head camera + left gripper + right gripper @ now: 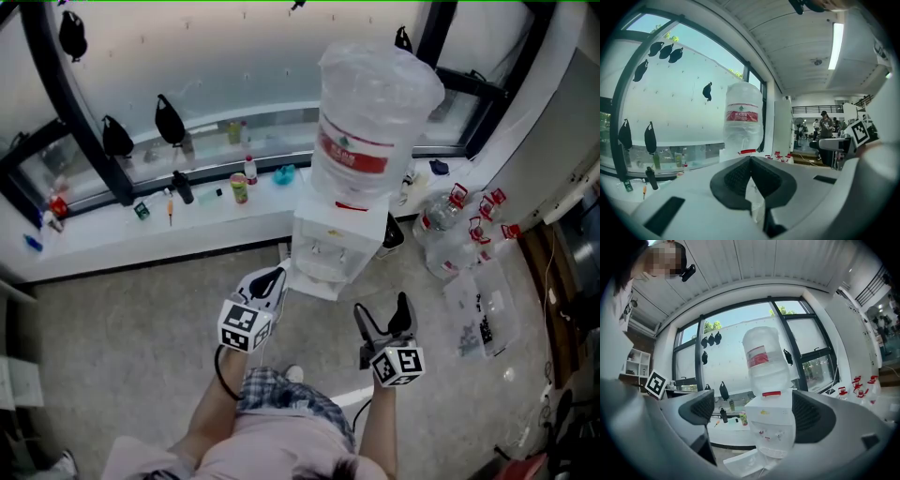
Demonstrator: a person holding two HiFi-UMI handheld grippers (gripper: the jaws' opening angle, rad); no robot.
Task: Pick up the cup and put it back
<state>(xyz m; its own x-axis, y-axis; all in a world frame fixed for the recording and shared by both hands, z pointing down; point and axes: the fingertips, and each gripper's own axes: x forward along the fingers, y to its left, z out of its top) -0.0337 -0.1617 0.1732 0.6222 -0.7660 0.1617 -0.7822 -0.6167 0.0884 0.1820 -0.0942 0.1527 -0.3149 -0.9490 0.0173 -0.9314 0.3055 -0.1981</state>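
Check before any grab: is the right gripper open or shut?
Open. The right gripper has its pads wide apart, the dispenser showing between them, nothing held.

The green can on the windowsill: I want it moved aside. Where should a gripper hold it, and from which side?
Grip the green can round mid-body, jaws left and right, coming from the room side. It is an upright cylinder on the windowsill, with glass behind and a red-capped bottle close by at its right, so the front looks freest.
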